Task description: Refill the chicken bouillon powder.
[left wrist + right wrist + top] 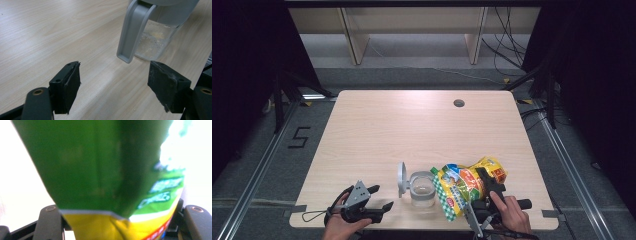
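right gripper [486,197]: pinches snack bag [467,185] at near edge, bag tilted toward jar | left gripper [374,200]: jaws spread, empty, near the jar's handle | jar [422,189]: open, lid [401,179] upright beside it, just left of bag (crumbs inside) | advice: steady handle, tip bag mouth over rim slowly.
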`<state>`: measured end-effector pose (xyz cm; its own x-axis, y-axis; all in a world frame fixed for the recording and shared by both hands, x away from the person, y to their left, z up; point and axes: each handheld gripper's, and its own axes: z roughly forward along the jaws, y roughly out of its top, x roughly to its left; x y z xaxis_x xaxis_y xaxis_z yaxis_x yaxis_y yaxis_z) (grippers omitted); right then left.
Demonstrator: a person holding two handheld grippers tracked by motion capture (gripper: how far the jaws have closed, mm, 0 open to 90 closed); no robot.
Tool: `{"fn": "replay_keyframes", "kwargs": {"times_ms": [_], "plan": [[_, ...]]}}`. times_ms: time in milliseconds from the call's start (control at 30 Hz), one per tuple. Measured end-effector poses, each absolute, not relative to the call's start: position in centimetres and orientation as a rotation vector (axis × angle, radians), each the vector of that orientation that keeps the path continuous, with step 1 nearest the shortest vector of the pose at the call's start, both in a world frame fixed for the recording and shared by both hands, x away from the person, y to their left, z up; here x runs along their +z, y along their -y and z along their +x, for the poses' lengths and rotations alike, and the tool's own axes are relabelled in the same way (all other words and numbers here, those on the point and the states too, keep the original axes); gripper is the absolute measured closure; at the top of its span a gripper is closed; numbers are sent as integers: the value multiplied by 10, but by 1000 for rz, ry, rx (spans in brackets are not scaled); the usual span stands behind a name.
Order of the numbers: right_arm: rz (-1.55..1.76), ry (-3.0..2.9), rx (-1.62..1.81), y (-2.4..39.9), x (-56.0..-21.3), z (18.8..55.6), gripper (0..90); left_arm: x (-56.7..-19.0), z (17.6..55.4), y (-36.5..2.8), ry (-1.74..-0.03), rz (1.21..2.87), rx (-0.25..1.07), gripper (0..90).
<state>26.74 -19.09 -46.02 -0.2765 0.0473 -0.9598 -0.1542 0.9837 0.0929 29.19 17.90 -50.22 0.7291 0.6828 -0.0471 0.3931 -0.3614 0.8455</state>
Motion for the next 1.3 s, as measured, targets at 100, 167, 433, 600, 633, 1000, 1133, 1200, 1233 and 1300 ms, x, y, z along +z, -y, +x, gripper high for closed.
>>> {"fn": "replay_keyframes", "kwargs": {"times_ms": [100, 167, 433, 600, 633, 1000, 1133, 1200, 1233, 1300], "plan": [[-131, -1895, 121, 189, -462, 266, 353, -504, 292, -178, -850, 1982, 374, 255], [-171, -1831, 147, 190, -466, 267, 354, -503, 292, -179, -837, 1986, 388, 255], [-282, -1805, 40, 191, -461, 269, 355, -502, 293, -180, -822, 1990, 390, 255], [-361, -1793, 5, 187, -454, 268, 356, -502, 292, -180, -825, 1980, 388, 255], [-378, -1774, 7, 186, -455, 268, 357, -502, 292, -180, -826, 1988, 394, 255], [-525, -1759, -129, 182, -440, 270, 404, -503, 292, -178, -834, 1984, 372, 255], [-574, -1739, -155, 179, -435, 270, 411, -503, 293, -179, -825, 1983, 374, 255], [-588, -1737, -177, 177, -433, 270, 418, -503, 293, -179, -824, 1981, 377, 255], [-582, -1741, -173, 177, -433, 270, 425, -503, 293, -179, -825, 1980, 378, 255], [-582, -1744, -181, 177, -431, 269, 430, -503, 292, -178, -836, 1974, 372, 255]]}}
